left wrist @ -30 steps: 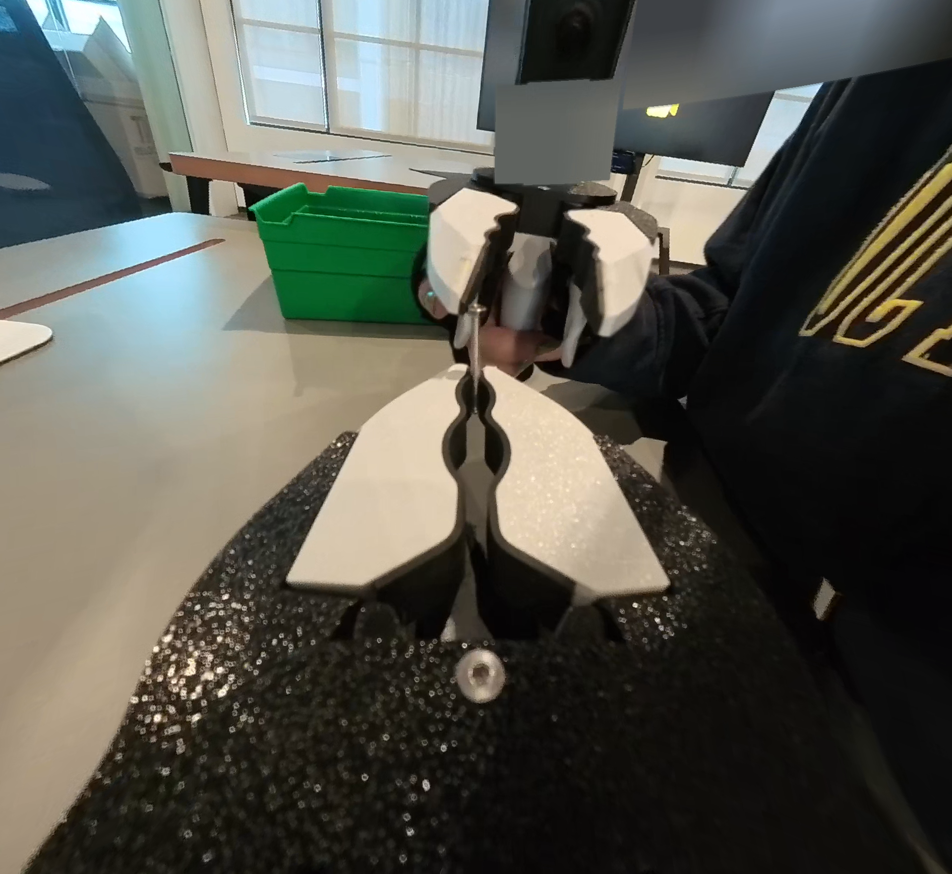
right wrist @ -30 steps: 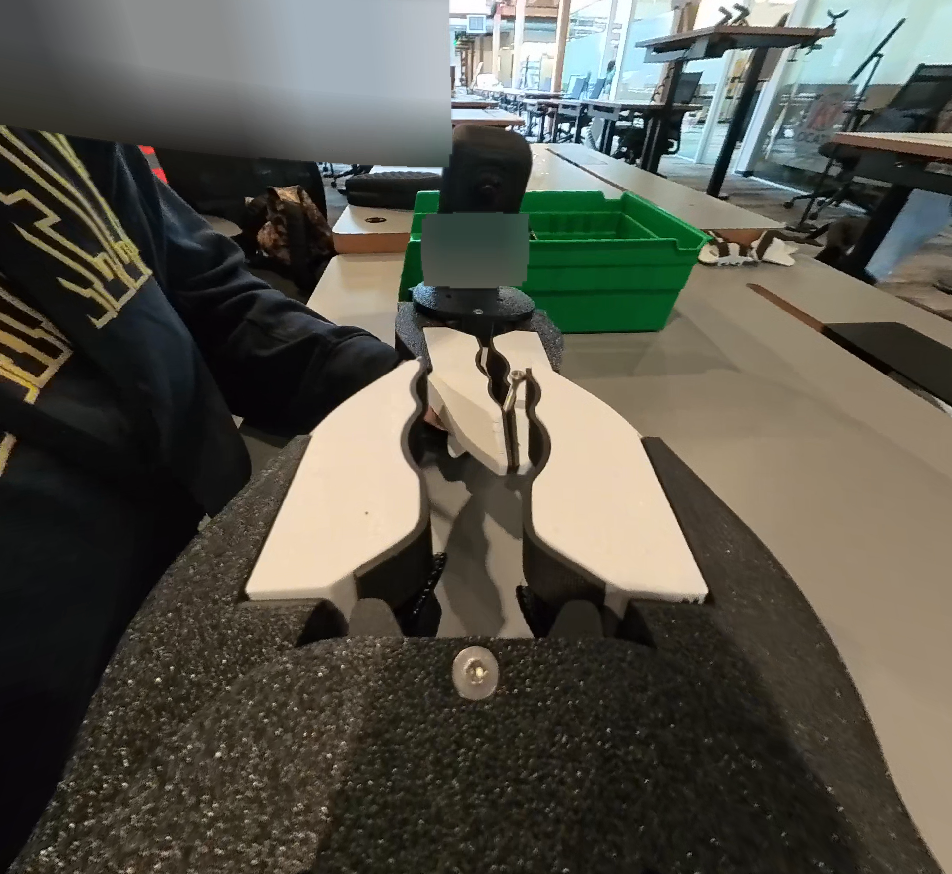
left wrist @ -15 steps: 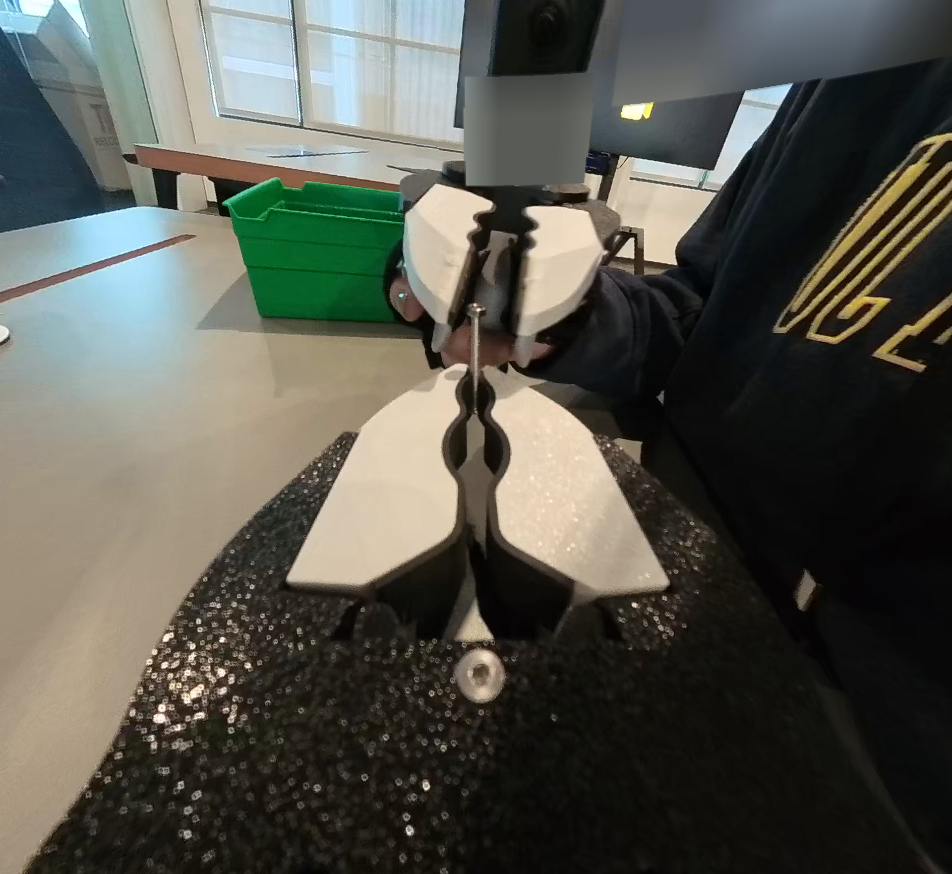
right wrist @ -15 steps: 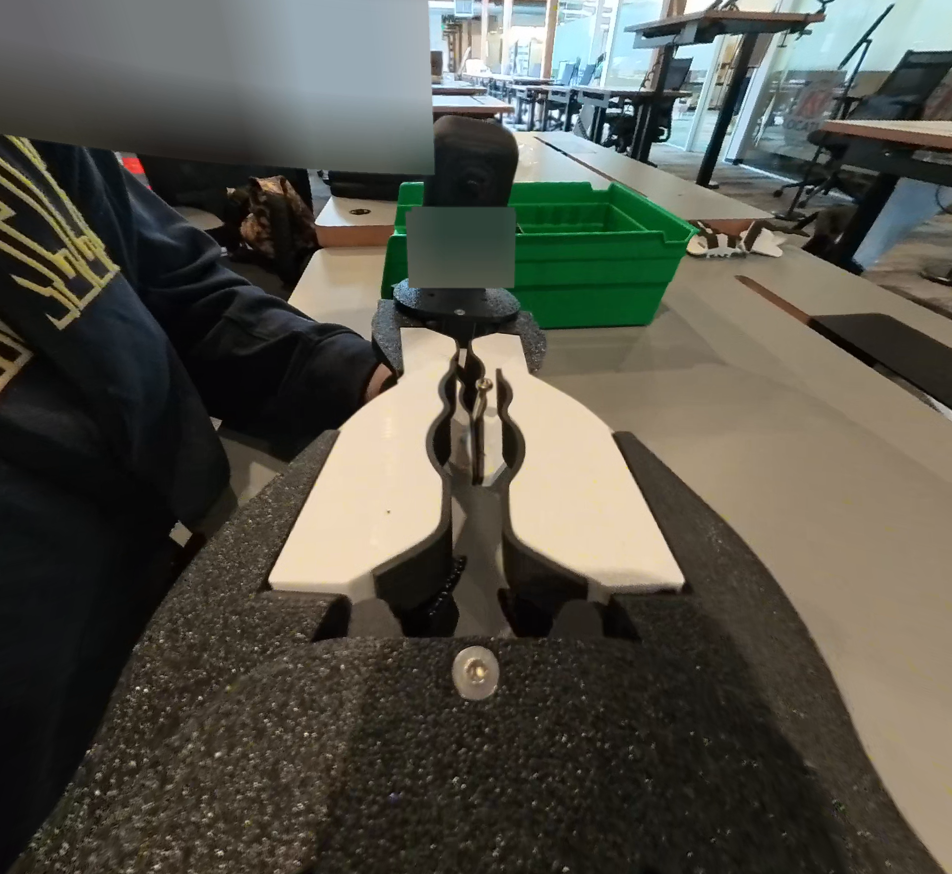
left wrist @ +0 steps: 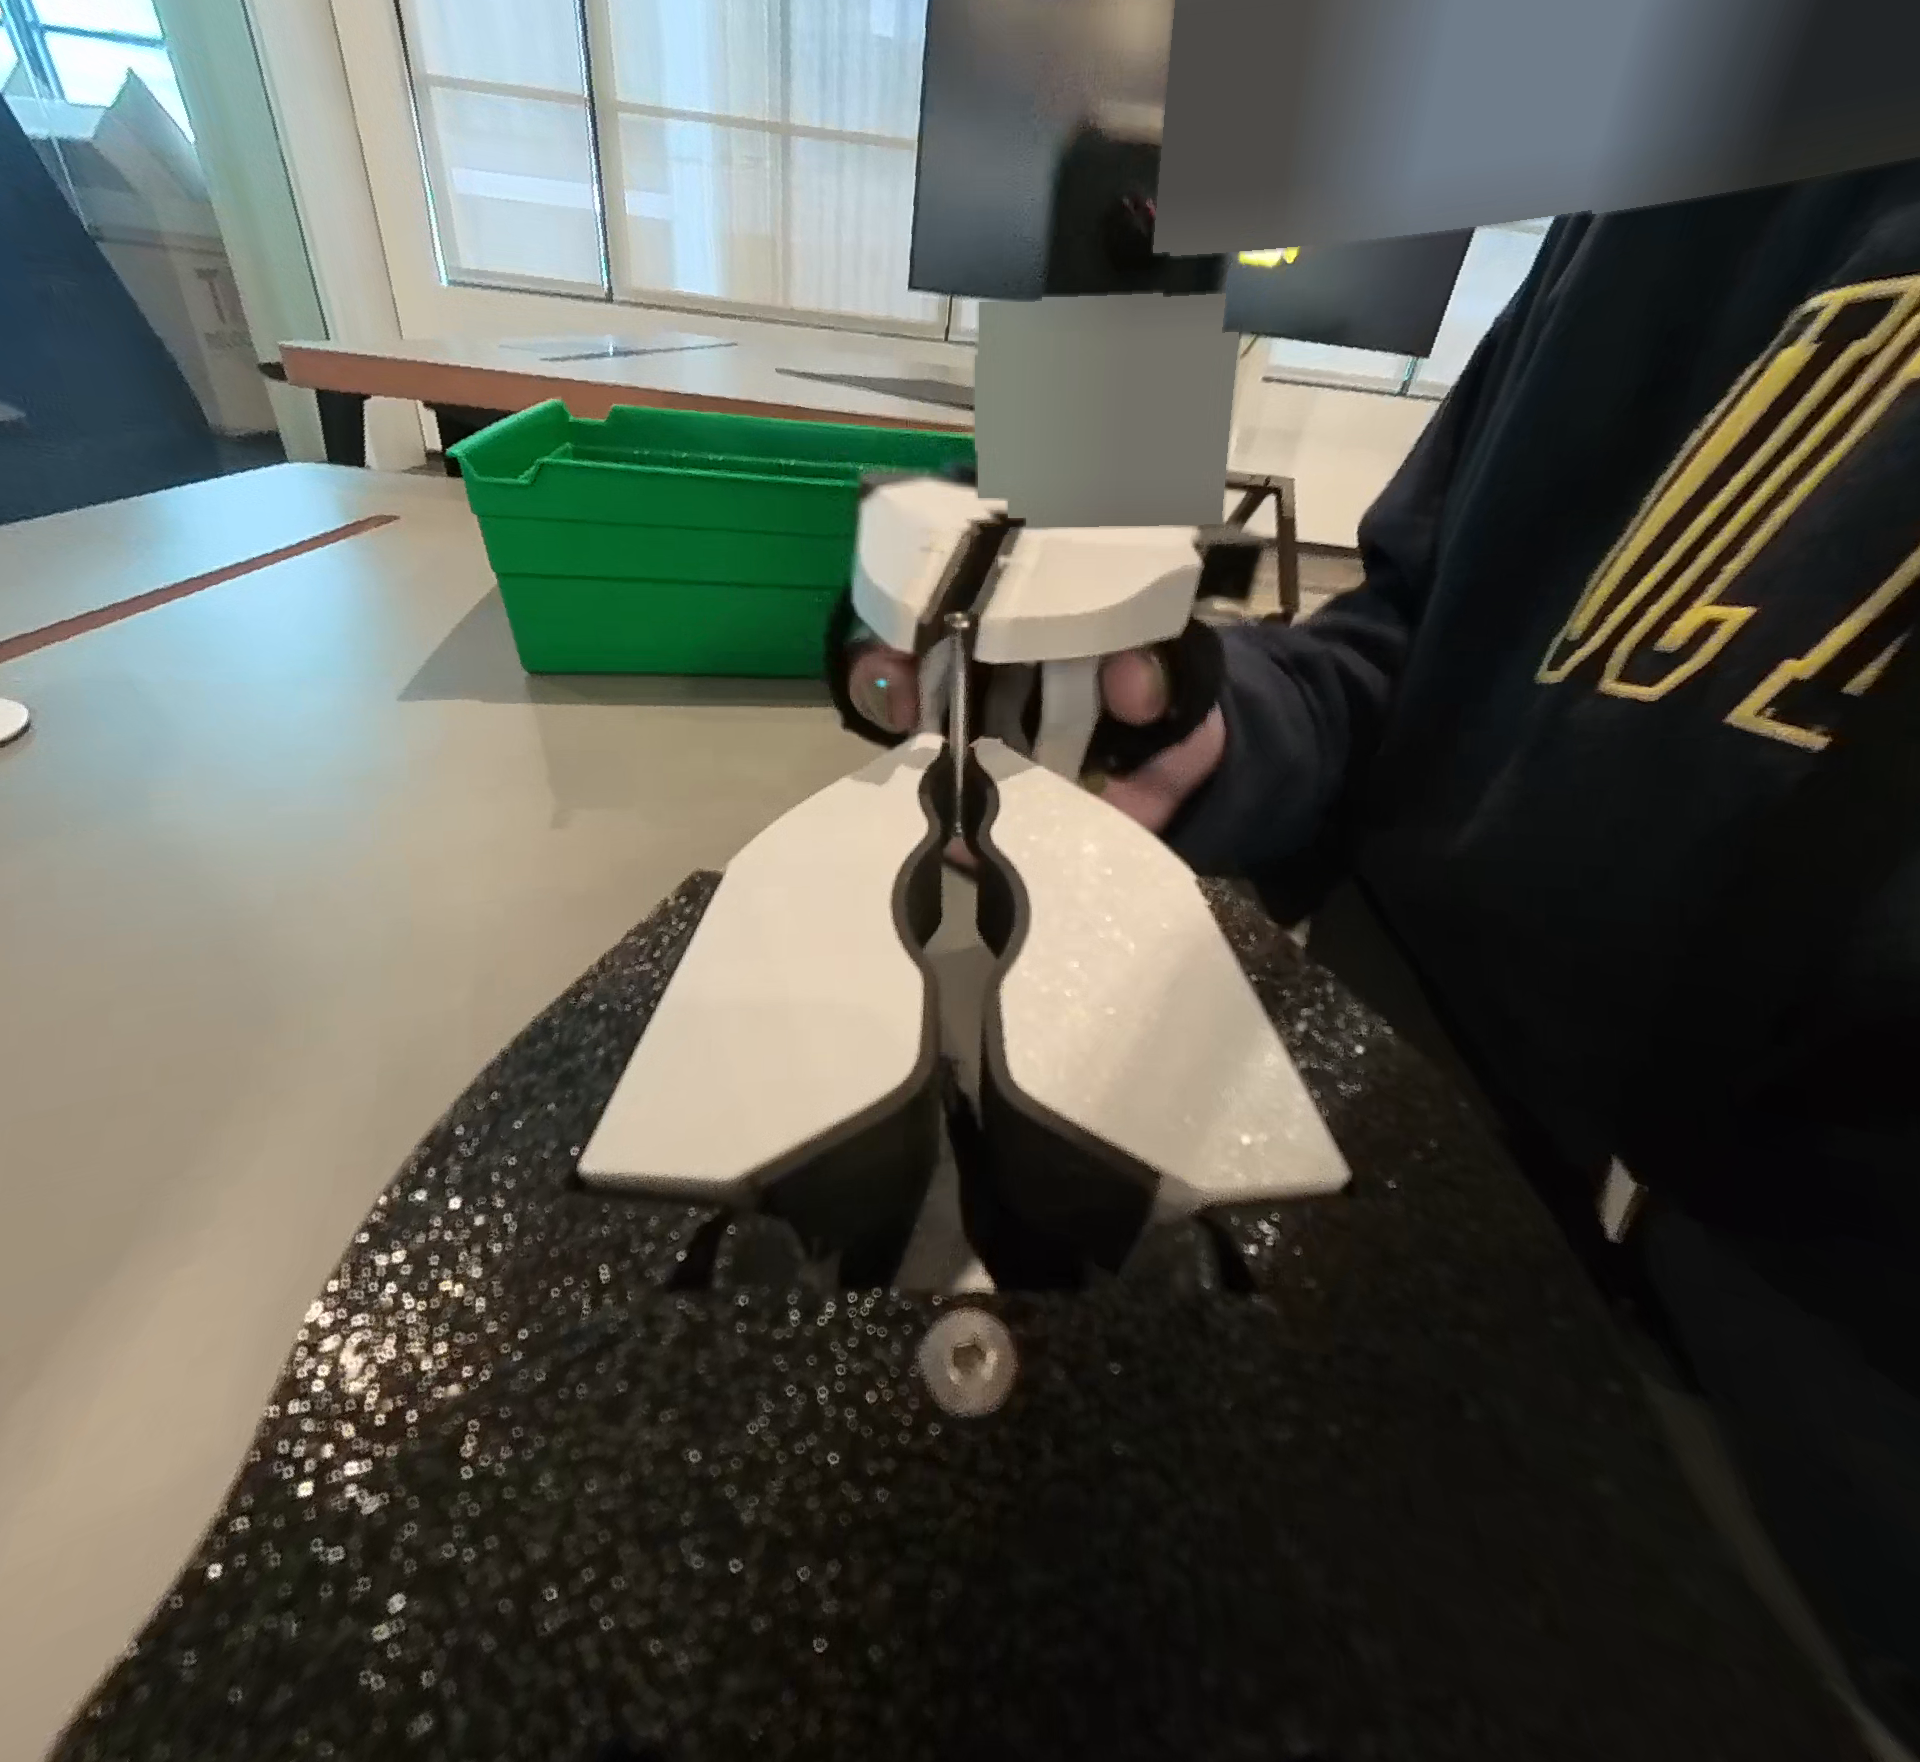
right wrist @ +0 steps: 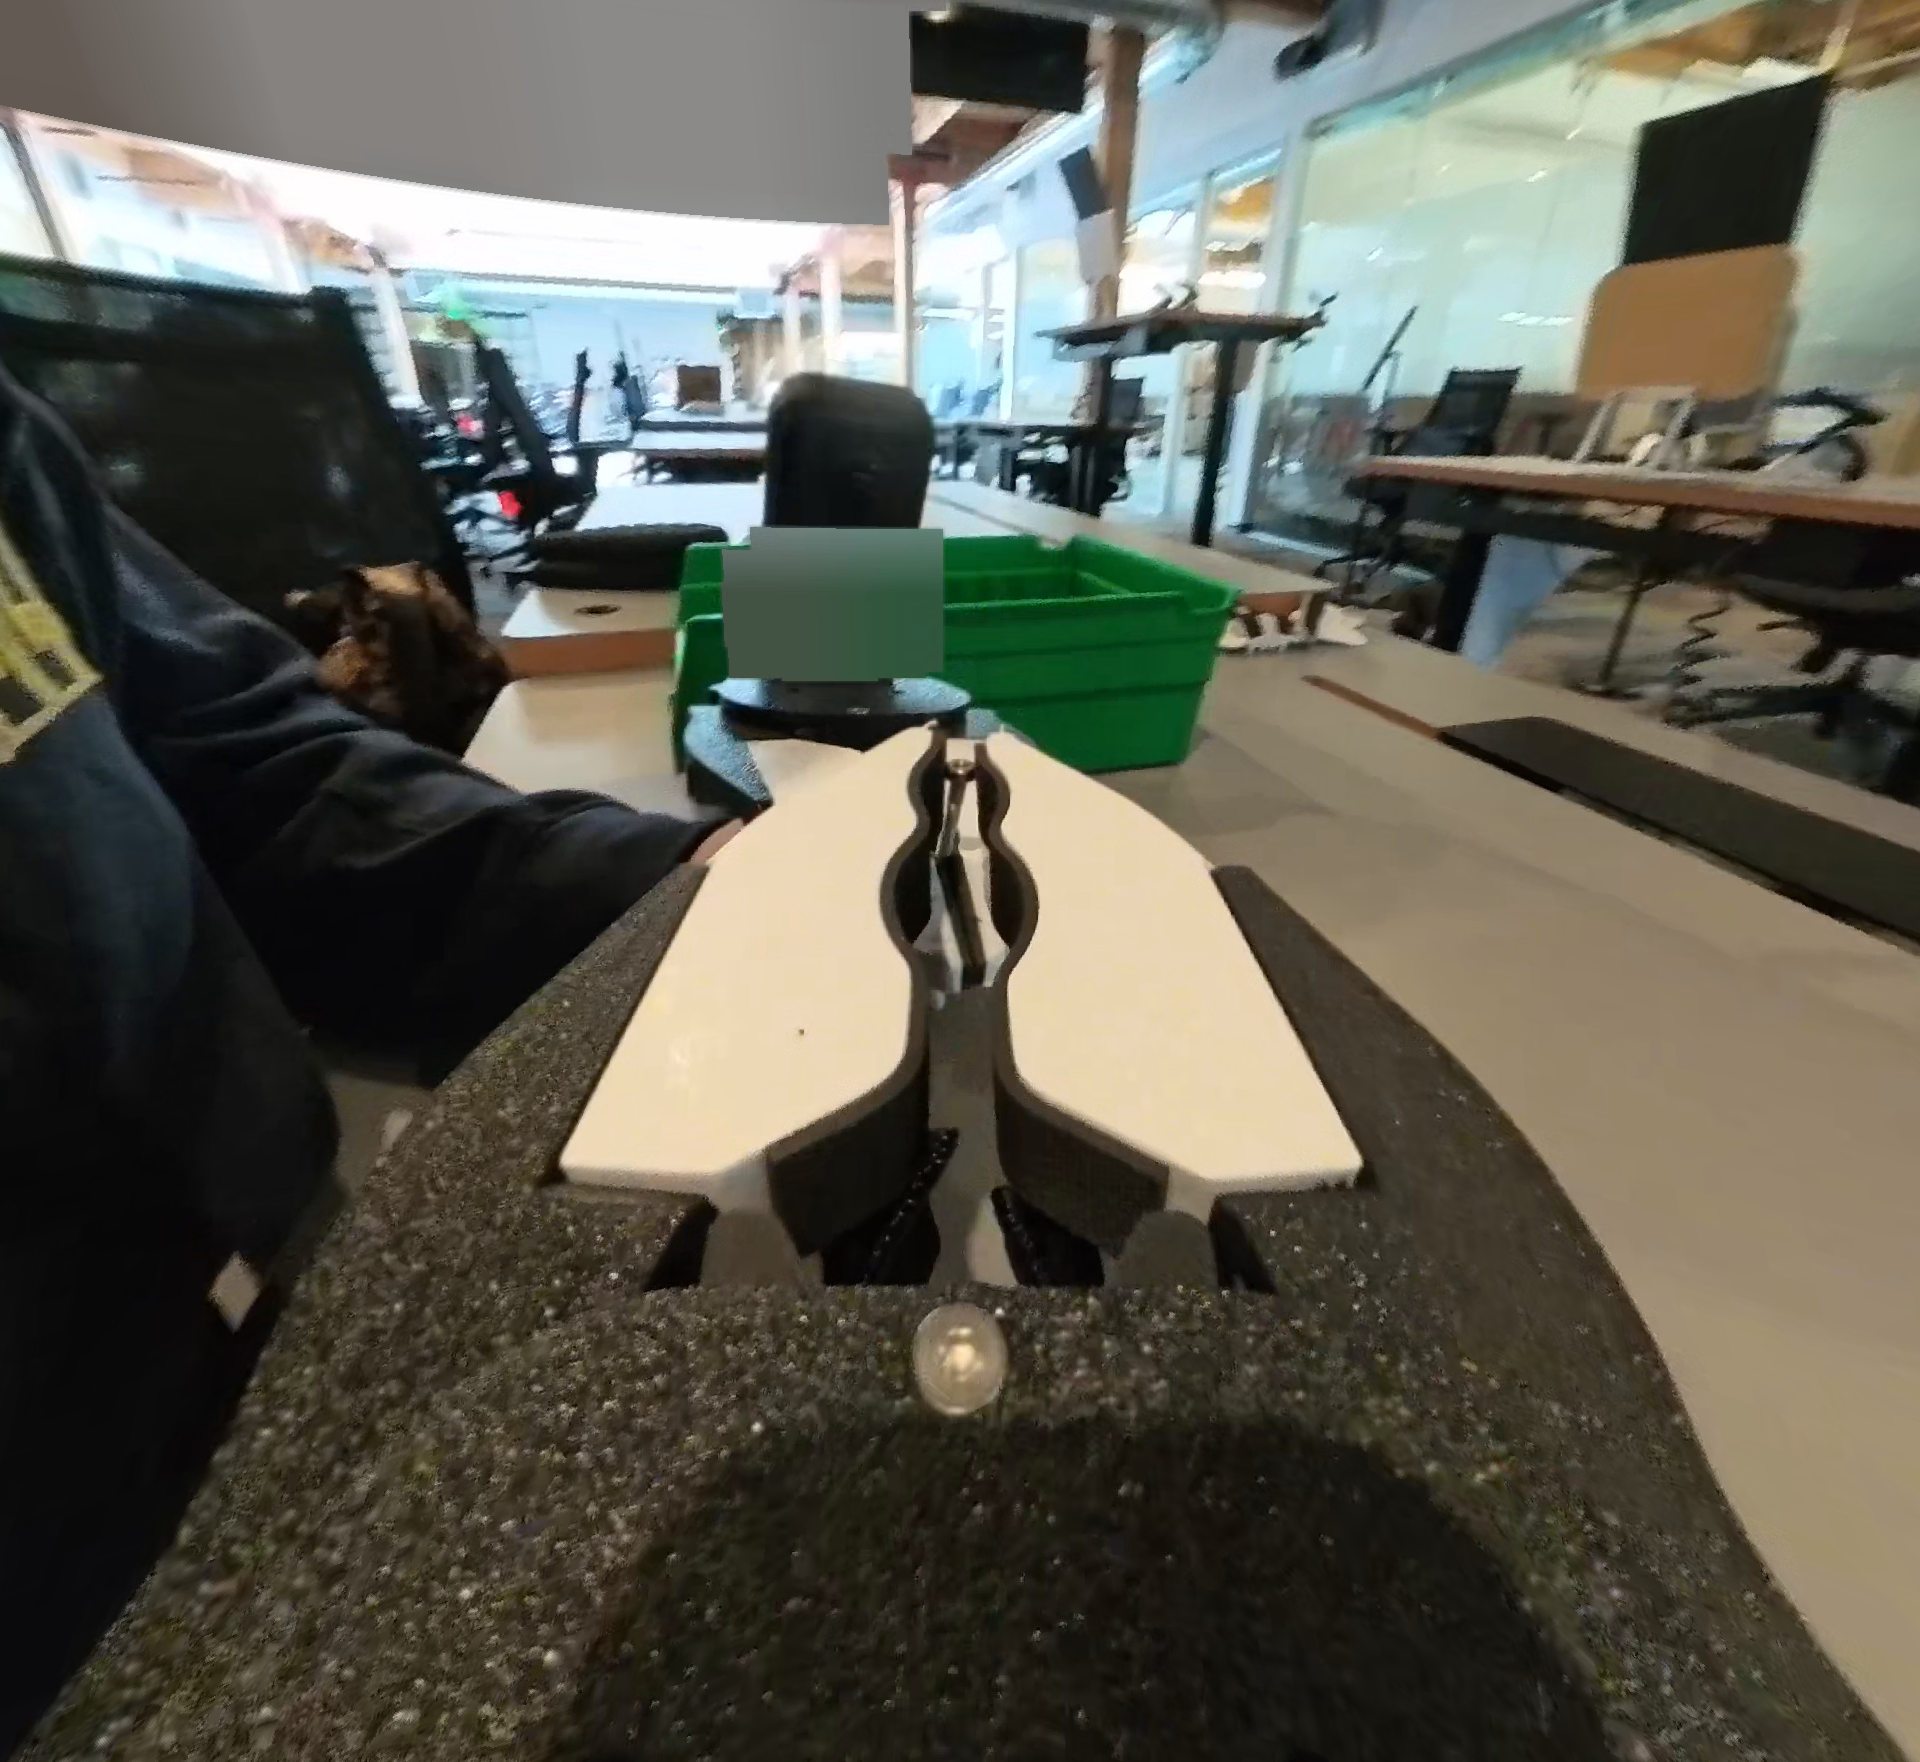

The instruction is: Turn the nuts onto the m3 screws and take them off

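Bin (left wrist: 665, 559), green, is sitting on the table (left wrist: 260, 881) beyond both jaws; its contents are hidden. Left gripper (left wrist: 956, 762) is pinching the upright screw (left wrist: 957, 694), and right gripper (right wrist: 958, 762) is closing around its head end.

Centre frame: white two-finger right gripper (right wrist: 958, 762) closed to a narrow slit around thin silver metal screw (right wrist: 953, 803); green plastic bin (right wrist: 1081, 652) behind on grey table (right wrist: 1455, 933).
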Motion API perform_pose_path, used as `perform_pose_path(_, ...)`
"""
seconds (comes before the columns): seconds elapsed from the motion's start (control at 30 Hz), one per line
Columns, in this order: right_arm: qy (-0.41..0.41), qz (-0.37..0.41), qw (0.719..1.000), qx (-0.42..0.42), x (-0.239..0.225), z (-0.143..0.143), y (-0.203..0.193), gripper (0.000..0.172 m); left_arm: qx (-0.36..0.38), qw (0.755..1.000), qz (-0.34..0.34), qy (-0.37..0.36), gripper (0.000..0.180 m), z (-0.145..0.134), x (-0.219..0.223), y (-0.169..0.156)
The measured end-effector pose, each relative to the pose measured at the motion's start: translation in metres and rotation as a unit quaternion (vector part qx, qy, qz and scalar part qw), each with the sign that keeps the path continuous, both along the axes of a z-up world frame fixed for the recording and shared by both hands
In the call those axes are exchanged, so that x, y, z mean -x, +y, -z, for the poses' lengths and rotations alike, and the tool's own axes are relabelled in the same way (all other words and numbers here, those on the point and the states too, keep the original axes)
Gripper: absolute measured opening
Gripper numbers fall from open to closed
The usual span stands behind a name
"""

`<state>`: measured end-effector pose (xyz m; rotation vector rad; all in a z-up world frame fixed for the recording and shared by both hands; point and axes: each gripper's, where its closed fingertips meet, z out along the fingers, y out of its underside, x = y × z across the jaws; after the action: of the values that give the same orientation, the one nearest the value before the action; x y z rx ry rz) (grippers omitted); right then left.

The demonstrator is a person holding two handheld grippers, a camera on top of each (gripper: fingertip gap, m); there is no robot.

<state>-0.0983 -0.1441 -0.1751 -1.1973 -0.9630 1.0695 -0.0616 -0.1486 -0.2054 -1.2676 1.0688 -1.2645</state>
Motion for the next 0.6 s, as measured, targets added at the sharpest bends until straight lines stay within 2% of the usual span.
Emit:
perform_pose_path(0.23,0.016,0.119,0.992,-0.044,-0.002,-0.003,0.002,0.006,0.001,1.000,0.002,-0.008,0.000,-0.002,0.000,-0.001)
perform_pose_path(0.3,0.018,0.108,0.992,-0.063,-0.003,-0.008,-0.002,0.011,0.002,1.000,0.003,-0.010,0.000,-0.002,0.000,-0.001)
perform_pose_path(0.47,-0.019,0.026,0.999,0.011,0.000,-0.002,-0.002,0.027,0.007,1.000,0.009,-0.004,0.000,-0.001,-0.001,-0.001)
perform_pose_path(0.6,-0.037,0.045,0.998,0.000,-0.007,0.002,0.008,0.025,0.007,1.000,-0.005,0.001,0.000,0.000,0.000,0.003)
